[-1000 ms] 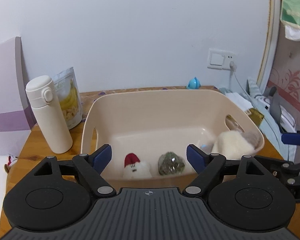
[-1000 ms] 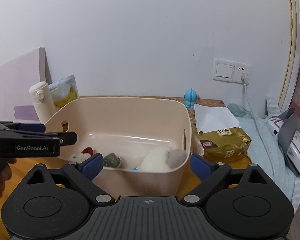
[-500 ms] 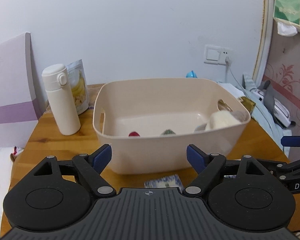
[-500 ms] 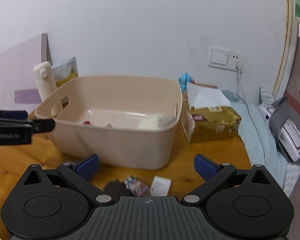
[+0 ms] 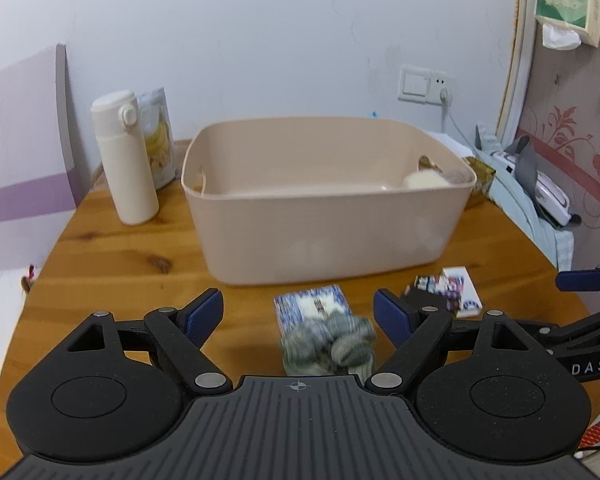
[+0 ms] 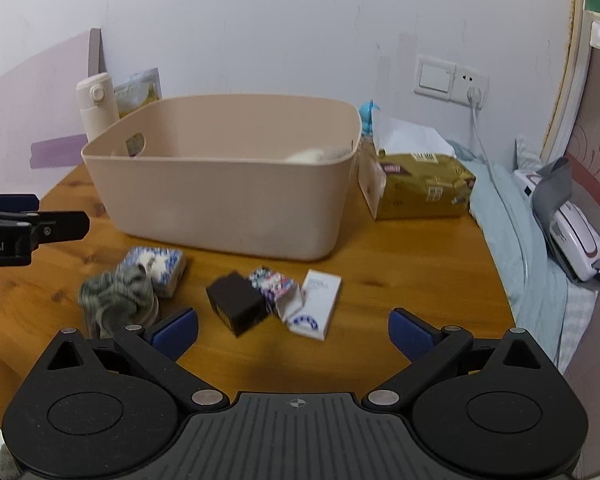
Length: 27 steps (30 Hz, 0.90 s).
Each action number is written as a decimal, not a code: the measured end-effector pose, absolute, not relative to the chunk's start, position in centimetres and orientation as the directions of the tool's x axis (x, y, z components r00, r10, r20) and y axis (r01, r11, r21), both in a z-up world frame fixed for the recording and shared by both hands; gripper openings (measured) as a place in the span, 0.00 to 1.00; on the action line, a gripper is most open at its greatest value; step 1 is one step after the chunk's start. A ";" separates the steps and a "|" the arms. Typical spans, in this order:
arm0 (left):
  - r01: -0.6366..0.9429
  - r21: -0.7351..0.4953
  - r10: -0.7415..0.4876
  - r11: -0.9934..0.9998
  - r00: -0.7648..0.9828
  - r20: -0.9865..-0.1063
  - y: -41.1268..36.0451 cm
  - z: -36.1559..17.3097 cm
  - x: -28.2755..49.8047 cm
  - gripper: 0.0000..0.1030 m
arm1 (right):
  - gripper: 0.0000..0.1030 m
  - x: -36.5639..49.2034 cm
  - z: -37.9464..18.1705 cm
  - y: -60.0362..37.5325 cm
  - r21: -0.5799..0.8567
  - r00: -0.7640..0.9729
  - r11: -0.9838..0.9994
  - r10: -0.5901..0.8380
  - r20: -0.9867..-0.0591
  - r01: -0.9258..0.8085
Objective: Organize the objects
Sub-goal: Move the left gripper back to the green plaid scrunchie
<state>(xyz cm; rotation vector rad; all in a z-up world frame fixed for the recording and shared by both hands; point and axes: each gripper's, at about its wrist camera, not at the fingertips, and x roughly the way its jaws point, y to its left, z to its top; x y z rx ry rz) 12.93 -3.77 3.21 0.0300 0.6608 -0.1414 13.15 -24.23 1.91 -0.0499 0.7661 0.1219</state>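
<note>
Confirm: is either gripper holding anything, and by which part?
Nothing held. Left gripper open above the grey knitted bundle; right gripper open over bare wooden table.

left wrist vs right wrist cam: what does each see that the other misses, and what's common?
Left wrist only: a green tissue box mounted high on the right.

Right wrist only: the black box on the table and the gold tissue pack beside the bin.

Both: the beige bin with a white plush inside, the white bottle, the blue patterned box, the grey cloth bundle and the white box. Left gripper and right gripper have empty jaws.
</note>
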 end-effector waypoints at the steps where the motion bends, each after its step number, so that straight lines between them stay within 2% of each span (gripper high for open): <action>1: 0.140 -0.019 -0.122 0.990 0.776 -0.619 -3.8 3.0 12.8 0.81 | 1.00 13.0 1.7 -24.3 -0.004 0.711 0.992 0.087 -0.698 -0.126; 16: 0.157 -0.039 -0.139 0.987 0.704 -0.696 -4.5 -0.7 12.6 0.81 | 1.00 13.0 -2.1 -24.3 -0.024 0.659 0.997 0.034 -0.751 -0.079; 27: 0.144 -0.063 -0.145 0.988 0.677 -0.722 -5.3 -2.5 13.7 0.81 | 1.00 14.2 -3.6 -24.5 -0.042 0.662 0.997 0.010 -0.749 -0.063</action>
